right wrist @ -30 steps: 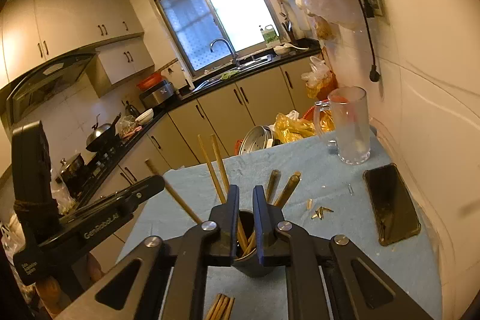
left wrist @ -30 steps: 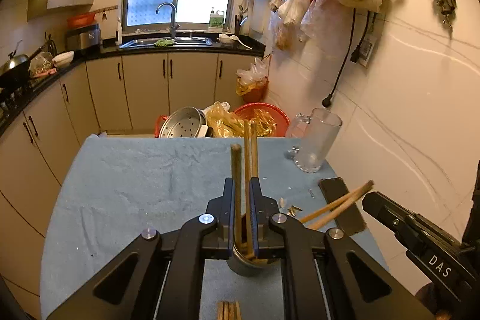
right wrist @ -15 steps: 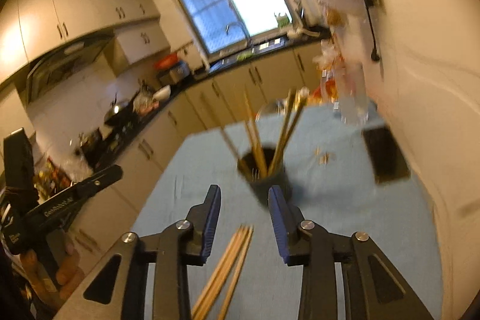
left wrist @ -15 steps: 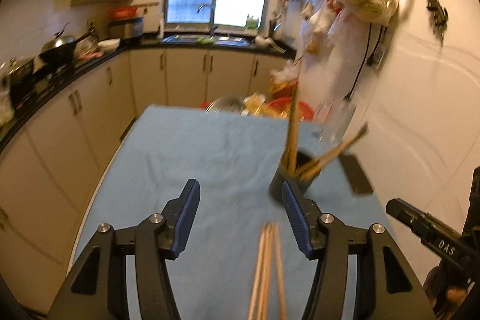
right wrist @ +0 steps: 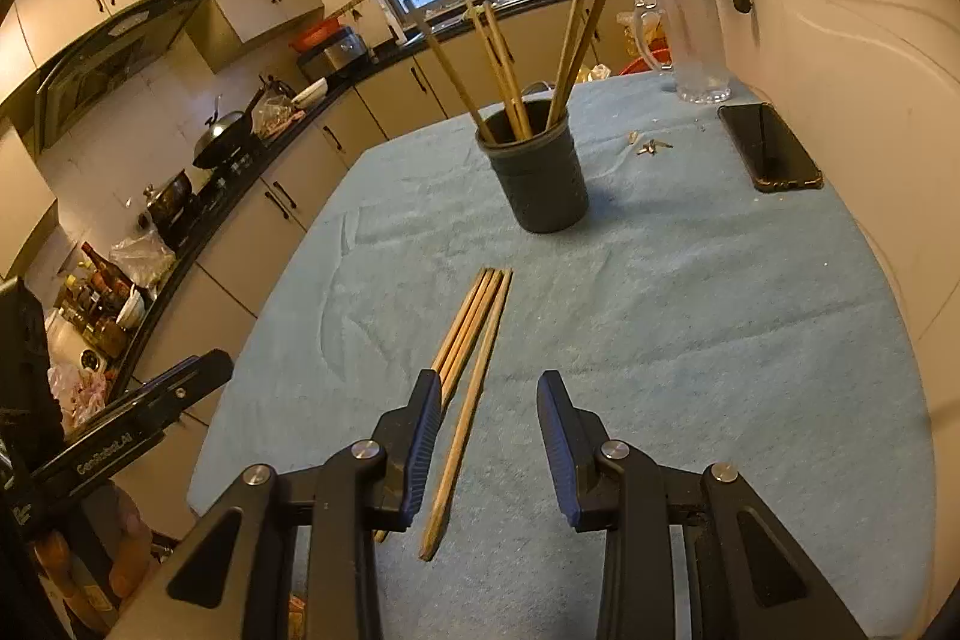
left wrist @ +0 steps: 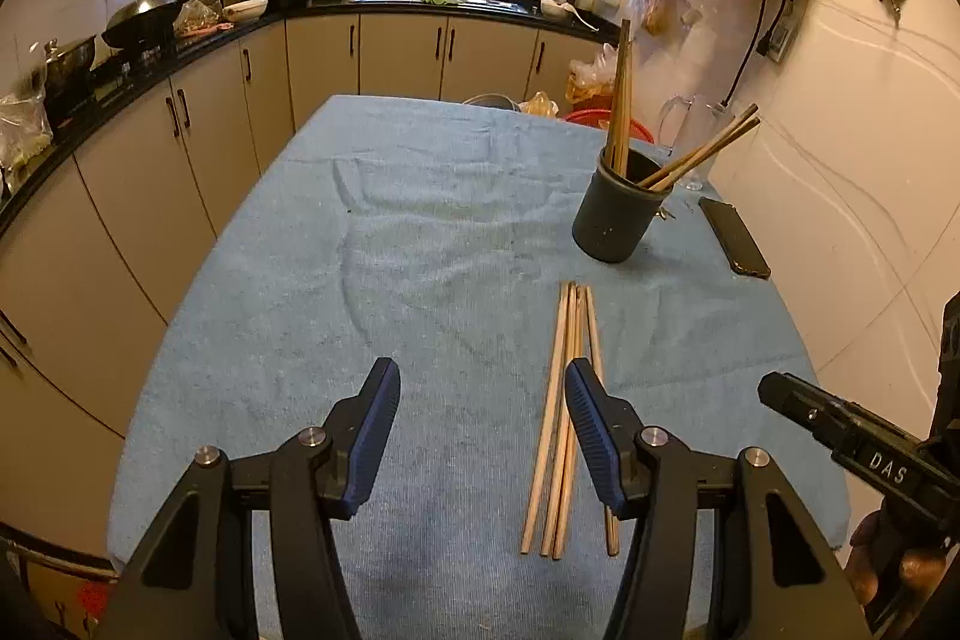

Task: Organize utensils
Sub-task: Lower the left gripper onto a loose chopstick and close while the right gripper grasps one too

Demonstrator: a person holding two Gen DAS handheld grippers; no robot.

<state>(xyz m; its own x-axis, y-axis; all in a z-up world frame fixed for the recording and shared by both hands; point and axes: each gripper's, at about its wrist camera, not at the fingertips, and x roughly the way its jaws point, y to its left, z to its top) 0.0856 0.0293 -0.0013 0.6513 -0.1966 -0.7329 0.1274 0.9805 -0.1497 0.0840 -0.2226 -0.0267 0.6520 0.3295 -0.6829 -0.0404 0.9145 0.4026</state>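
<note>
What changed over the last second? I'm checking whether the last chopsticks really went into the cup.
Both hand-held grippers let go and drew back. The left hand-held gripper and right hand-held gripper, a second ago shut on chopsticks over the dark cup, are now open and empty above the loose chopsticks on the blue cloth. The released sticks stand in the cup. Cup, phone and glass mug stayed put.

both tools let go of the chopsticks [right wrist: 516, 58] and backed off, open.
</note>
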